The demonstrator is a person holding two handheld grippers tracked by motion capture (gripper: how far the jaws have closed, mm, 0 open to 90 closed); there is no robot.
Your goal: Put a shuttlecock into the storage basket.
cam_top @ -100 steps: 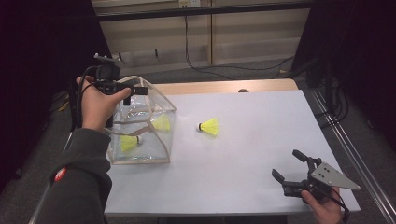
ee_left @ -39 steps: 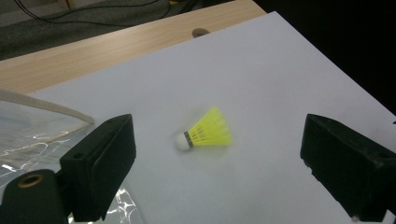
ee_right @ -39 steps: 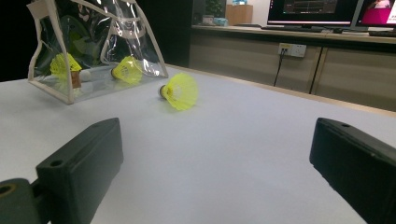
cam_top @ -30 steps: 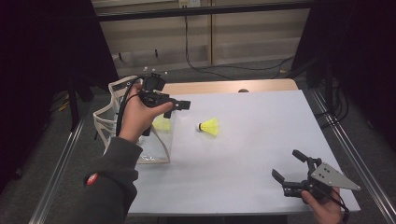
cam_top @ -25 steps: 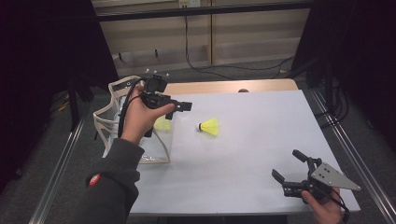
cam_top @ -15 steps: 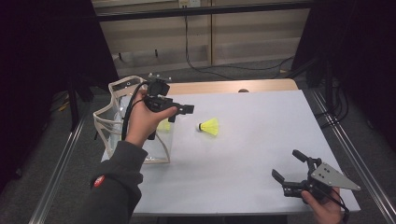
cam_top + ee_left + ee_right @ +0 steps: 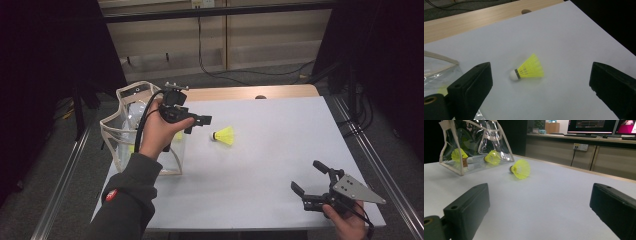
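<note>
Yellow shuttlecock (image 7: 223, 135) on open white table (image 7: 280, 150), left hand-held gripper (image 7: 200, 121) wide open, empty, above it

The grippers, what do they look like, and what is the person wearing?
Both are black with two chunky, blocky jaws. The left gripper trails a black cable that loops over the hand. The right gripper carries a grey three-cornered plate on top. The left sleeve is dark grey with a small red round patch.

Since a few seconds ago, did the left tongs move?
Yes. The left tongs were over the clear plastic bag earlier. Now they have swung right, past the bag's edge, toward the yellow shuttlecock lying on the white table.
</note>
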